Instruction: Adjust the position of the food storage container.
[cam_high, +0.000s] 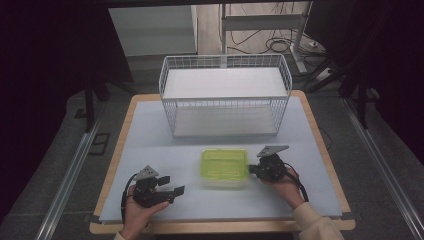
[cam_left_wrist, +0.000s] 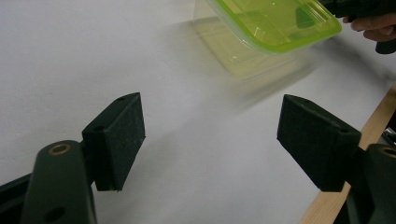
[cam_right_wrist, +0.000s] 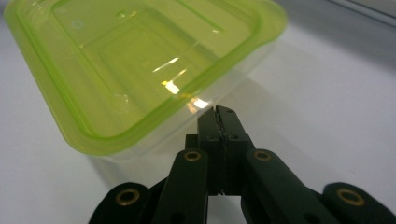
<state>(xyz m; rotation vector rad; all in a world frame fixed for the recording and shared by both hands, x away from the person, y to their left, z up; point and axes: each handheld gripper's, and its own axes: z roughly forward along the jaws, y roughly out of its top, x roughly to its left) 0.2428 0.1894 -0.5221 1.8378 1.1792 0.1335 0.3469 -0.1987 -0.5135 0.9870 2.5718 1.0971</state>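
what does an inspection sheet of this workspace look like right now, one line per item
surface: pale mat on a wood-edged table, bare around the things
job's things: clear container with green lid near the front; white wire basket behind it, nothing seen inside
clutter: nothing seen
grippers: left gripper open, off to the container's left, holding nothing; right gripper with jaws together at the lid's right edge
cables: one trails from each gripper; more on the floor behind the table
surroundings: dark, a white desk frame behind
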